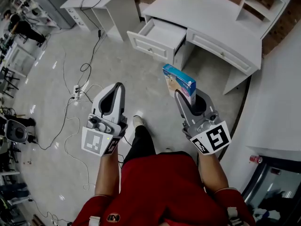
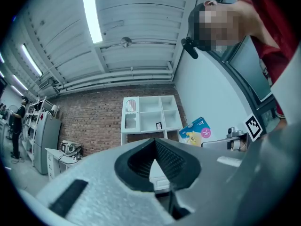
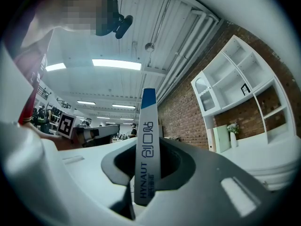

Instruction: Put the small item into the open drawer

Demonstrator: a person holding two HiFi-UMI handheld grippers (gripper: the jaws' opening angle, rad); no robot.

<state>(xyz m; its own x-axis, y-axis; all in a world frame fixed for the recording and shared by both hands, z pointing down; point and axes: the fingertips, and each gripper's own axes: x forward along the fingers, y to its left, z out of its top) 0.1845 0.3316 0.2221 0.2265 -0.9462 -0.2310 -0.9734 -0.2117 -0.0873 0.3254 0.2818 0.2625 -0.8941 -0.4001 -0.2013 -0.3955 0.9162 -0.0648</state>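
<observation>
A small blue box (image 1: 179,81) with a cartoon print stands upright in my right gripper (image 1: 181,94), whose jaws are shut on its lower end. The right gripper view shows the box's narrow white-and-blue edge (image 3: 146,140) clamped between the pads (image 3: 169,173). An open white drawer (image 1: 150,46) juts from the left side of the white desk (image 1: 216,22), ahead of the box and apart from it. My left gripper (image 1: 118,86) hangs level at the left over the floor, shut and empty. In the left gripper view, the box (image 2: 197,131) appears to the right.
Black and white cables and a power strip (image 1: 76,93) lie on the grey floor at the left. A second white desk (image 1: 101,4) stands at the back left. White shelves (image 1: 263,4) rise on the desk's right end. A white wall (image 1: 282,102) runs along the right.
</observation>
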